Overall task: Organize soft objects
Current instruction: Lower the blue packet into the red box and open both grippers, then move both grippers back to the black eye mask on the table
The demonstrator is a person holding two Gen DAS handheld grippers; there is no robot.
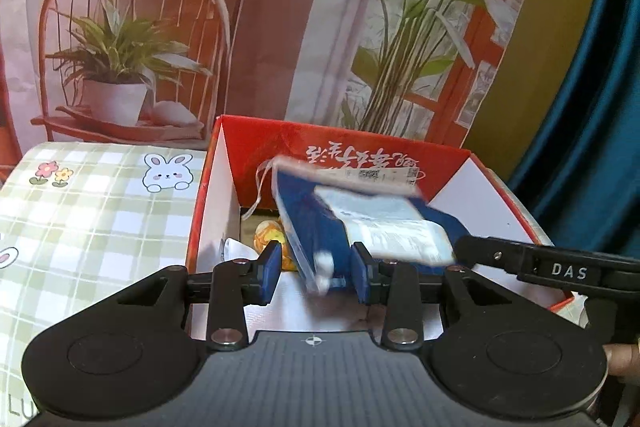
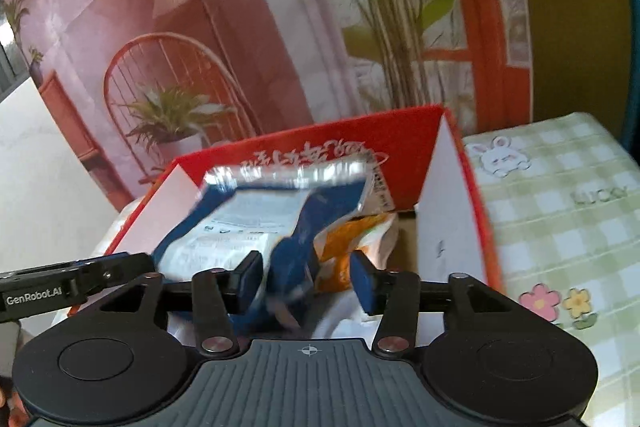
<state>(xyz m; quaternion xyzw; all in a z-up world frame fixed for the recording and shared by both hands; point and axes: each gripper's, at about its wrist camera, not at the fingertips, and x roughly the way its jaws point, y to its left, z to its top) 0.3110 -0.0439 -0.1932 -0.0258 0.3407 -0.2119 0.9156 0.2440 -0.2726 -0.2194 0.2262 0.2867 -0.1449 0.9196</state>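
Between our two claws, a blue-and-white snack packet [image 1: 360,223] hangs blurred over the open red box [image 1: 404,147]. Our left gripper [image 1: 316,273] stands partly open, the packet's lower corner between its blue pads and against the right-hand one; we cannot tell whether it is pinched. Our right gripper [image 2: 306,281] gapes about as wide, the blue packet [image 2: 280,223] in its gap and touching neither pad clearly. Just beyond, an orange pouch [image 2: 352,243] lies inside the box. Beside the box spreads a green checked bunny cloth [image 1: 100,211]; farther back hangs a printed plant backdrop [image 1: 280,27].
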